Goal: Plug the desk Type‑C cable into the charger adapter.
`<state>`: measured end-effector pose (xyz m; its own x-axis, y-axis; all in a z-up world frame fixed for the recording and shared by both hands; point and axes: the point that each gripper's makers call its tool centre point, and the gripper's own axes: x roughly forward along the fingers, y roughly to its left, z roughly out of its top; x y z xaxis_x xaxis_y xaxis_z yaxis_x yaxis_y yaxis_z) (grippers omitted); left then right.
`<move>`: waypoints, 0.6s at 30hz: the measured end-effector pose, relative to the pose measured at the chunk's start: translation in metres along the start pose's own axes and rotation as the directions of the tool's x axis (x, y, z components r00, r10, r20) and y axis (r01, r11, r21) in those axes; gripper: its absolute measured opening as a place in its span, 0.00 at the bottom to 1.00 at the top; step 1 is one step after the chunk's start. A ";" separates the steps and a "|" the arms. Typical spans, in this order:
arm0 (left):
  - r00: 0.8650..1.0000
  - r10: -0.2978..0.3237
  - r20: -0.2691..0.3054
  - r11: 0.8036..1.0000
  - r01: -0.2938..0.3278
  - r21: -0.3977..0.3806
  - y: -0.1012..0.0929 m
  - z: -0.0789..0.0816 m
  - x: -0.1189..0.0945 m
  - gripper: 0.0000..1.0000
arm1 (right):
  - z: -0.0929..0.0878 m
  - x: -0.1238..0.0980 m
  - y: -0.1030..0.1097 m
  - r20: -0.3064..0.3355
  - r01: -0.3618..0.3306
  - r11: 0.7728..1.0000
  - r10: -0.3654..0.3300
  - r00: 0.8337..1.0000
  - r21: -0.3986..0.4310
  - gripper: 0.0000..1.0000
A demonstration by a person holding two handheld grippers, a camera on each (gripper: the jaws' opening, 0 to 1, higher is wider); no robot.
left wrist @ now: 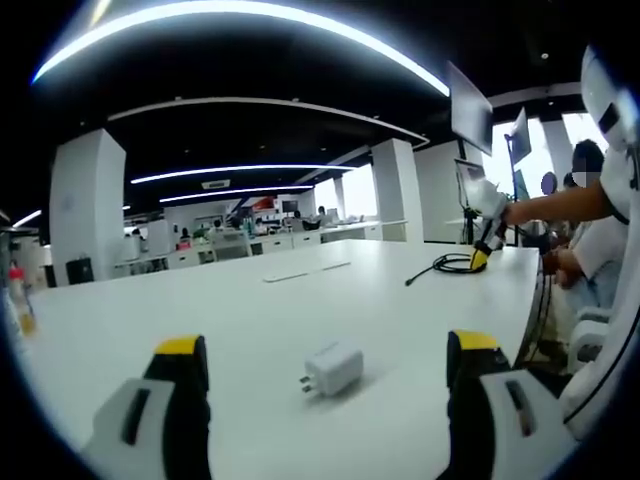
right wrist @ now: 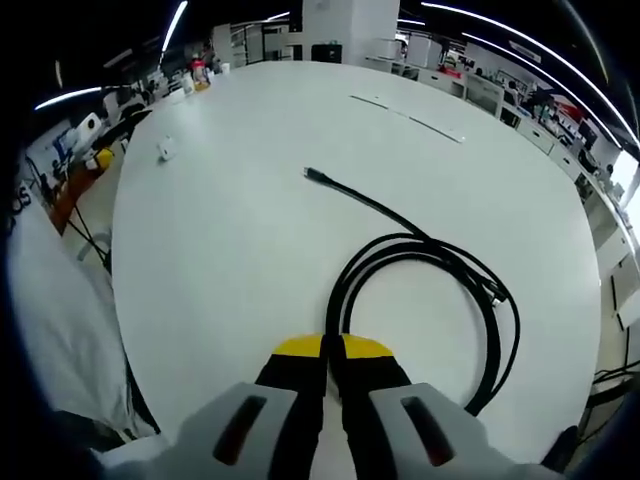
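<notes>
The white charger adapter (left wrist: 333,368) lies on the white table (left wrist: 250,310), prongs pointing left. It sits between the wide-apart yellow-tipped jaws of my left gripper (left wrist: 325,345), which is open and not touching it. At the table's far right, my right gripper (left wrist: 483,258) dips onto the coiled black Type-C cable (left wrist: 452,264). In the right gripper view the cable (right wrist: 440,262) loops in front of my right gripper (right wrist: 331,348), whose jaws are shut on the near bend of the coil. The cable's plug end (right wrist: 311,175) lies free farther out. The adapter (right wrist: 166,149) is small at the far left.
A person (left wrist: 590,200) stands at the table's right edge, and a white sleeve (right wrist: 60,330) is close on the left. A bottle (left wrist: 20,300) stands at the far left edge. Two flat strips (right wrist: 410,112) lie mid-table. Monitors on stands (left wrist: 470,110) rise behind the cable.
</notes>
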<state>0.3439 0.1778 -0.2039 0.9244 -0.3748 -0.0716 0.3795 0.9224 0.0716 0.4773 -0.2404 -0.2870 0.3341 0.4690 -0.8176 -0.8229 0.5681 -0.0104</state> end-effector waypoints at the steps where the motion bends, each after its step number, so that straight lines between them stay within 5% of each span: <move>1: 1.000 -0.001 0.000 1.000 0.001 0.000 0.000 0.000 0.000 1.00 | -0.001 0.000 0.005 -0.003 -0.008 1.000 0.008 1.000 -0.002 0.02; 18: 1.000 -0.010 -0.001 1.000 0.010 0.007 -0.004 0.001 -0.001 1.00 | -0.005 -0.006 0.055 -0.030 -0.078 0.997 0.078 0.997 -0.012 0.02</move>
<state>0.3411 0.1741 -0.2026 0.9204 -0.3839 -0.0732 0.3891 0.9179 0.0779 0.4275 -0.2155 -0.2859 0.2556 0.4915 -0.8325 -0.8519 0.5216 0.0464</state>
